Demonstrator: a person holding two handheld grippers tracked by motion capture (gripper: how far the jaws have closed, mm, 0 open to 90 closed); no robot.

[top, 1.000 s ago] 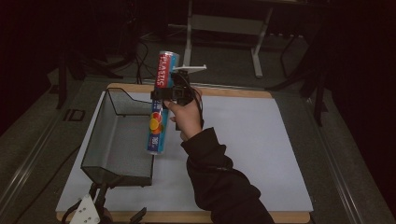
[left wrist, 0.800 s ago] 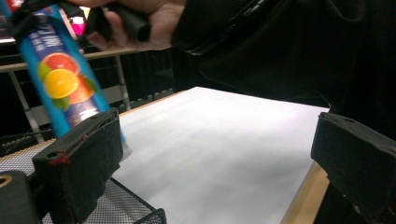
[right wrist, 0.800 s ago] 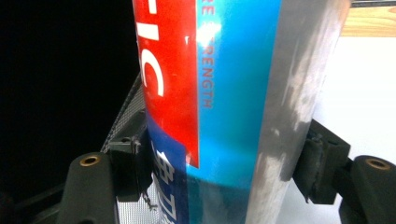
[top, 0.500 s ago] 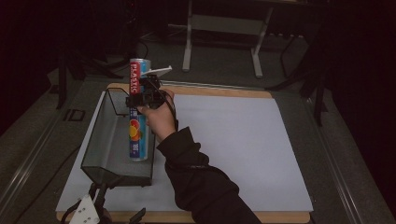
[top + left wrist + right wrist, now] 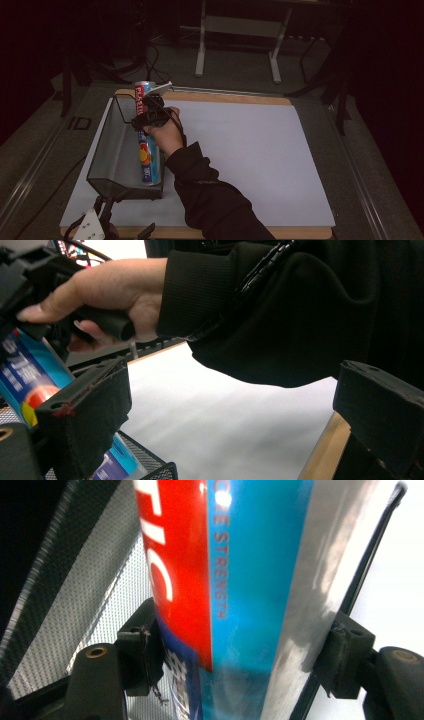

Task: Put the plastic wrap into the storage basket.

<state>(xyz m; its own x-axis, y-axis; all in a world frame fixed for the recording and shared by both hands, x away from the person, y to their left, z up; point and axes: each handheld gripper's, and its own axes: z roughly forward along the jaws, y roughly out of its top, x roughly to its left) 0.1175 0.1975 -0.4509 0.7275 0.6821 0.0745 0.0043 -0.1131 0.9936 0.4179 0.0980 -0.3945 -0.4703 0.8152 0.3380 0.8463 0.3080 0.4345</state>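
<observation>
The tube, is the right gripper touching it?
Touching. The right gripper view shows the right gripper with both jaws pressed against the sides of the tube.

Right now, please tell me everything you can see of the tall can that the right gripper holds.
The can is a tall, slim cylinder with a glossy printed skin: red with white letters near the top, blue below, a silvery strip along one side. It stands about upright inside the wire mesh tray at the left of the white table. The right gripper is shut on its upper half, one of its fingers pressing each side.

The right gripper clamps a red, blue and silver tube beside the mesh basket wall.
</observation>
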